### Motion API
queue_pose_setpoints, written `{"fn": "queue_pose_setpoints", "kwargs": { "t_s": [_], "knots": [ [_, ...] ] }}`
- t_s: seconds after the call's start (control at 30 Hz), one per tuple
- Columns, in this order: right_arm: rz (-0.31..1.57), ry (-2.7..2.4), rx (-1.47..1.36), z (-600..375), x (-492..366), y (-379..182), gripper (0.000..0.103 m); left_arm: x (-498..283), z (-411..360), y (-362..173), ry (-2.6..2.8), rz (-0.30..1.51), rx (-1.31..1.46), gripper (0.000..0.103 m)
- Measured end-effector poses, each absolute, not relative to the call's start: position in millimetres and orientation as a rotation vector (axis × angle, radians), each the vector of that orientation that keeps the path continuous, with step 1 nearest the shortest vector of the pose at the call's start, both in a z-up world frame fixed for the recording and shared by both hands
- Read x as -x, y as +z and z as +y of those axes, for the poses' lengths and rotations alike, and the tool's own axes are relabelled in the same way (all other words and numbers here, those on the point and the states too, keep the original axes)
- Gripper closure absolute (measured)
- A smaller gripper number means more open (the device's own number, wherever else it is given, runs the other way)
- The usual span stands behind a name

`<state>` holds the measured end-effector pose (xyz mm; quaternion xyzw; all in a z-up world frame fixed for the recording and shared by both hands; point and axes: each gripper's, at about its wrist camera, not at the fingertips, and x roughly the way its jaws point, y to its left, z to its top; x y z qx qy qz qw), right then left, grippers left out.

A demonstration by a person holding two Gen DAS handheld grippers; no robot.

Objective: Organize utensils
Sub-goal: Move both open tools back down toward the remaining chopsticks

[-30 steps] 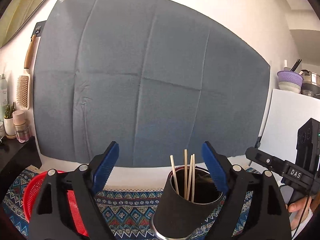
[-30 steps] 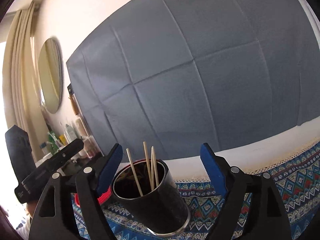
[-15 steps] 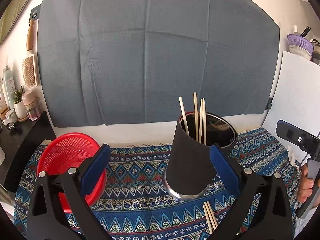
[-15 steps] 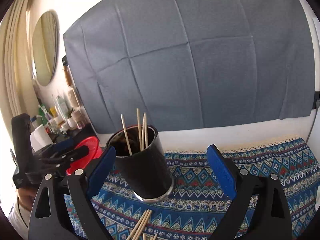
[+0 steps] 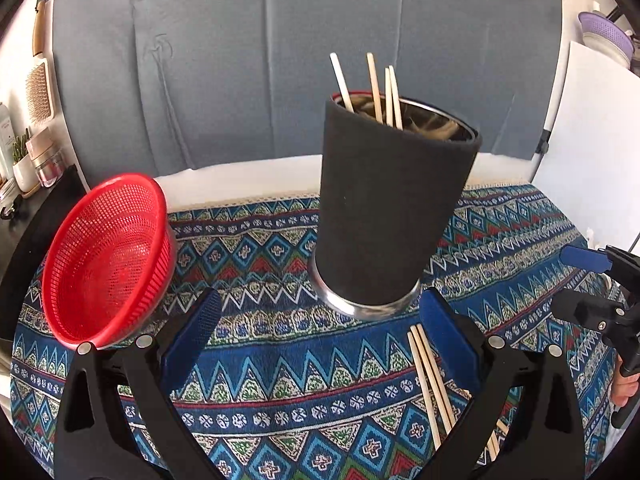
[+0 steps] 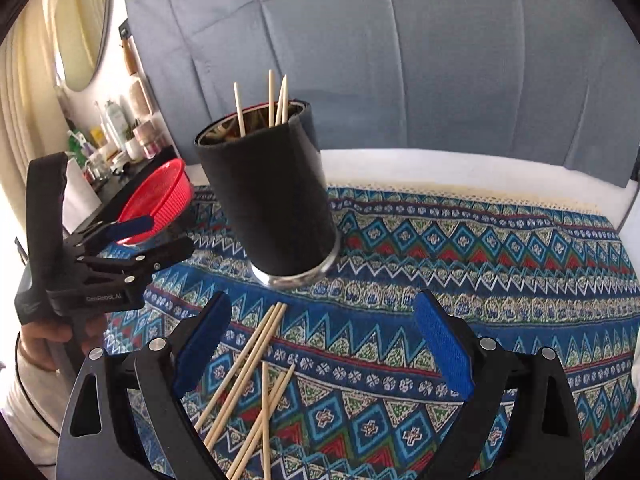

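Desk (image 5: 520, 232) under a patterned cloth (image 6: 480, 248), grey sheet (image 5: 280, 60) hung on the wall behind.

Black cup (image 5: 392, 216) stands upright on the cloth, ahead of both pairs of fingers: for the left gripper (image 5: 320, 332) just past the tips, nearer the right-hand finger; for the right gripper (image 6: 324, 332) beyond the tips, toward the left-hand finger. Four sticks (image 5: 376, 84) stand in it, tips above the rim.

Red basket (image 5: 108, 256) sits tilted on the cloth, out past the left gripper's left-hand finger, well apart from the cup. In the right view it's behind the left gripper, partly hidden.

Loose sticks (image 6: 256, 380) lie on the cloth in a crossed heap between the right gripper's fingers, close to the left-hand pad (image 6: 200, 348), not touching that I can tell. From the left view a few of them show just inside the right-hand finger, running toward the cup base.

Both grippers: fingers spread wide, released, nothing gripped. Each one appears at the edge of the other's view, held by a hand (image 6: 48, 336).

Bottles and jars (image 6: 120, 132) on a dark shelf far left, off the cloth.
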<state>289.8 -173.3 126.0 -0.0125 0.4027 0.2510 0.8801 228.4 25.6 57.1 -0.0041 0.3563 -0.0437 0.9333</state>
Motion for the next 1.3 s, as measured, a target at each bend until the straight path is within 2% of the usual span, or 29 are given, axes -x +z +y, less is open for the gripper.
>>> {"fn": "queue_pose_setpoints", "kwargs": {
  "t_s": [0.33,0.6,1.0,1.3],
  "knots": [
    [1.07,0.549,0.087,-174.1,-271.7,72.1,0.015,-228.6,12.5,17.2,-0.15,0.895,0.015,0.006],
    [1.153,0.57,0.134,-173.7,-259.3,45.6,0.014,-233.8,14.5,-9.3,-0.181,1.021,0.055,0.006],
    [1.11,0.569,0.304,-165.9,-243.1,42.4,0.014,-231.2,-10.2,-17.2,-0.199,1.038,-0.076,0.006],
    [1.101,0.558,0.344,-166.2,-243.0,40.2,0.008,-225.3,-24.2,-19.3,-0.212,1.038,-0.086,0.005]
  ]
}}
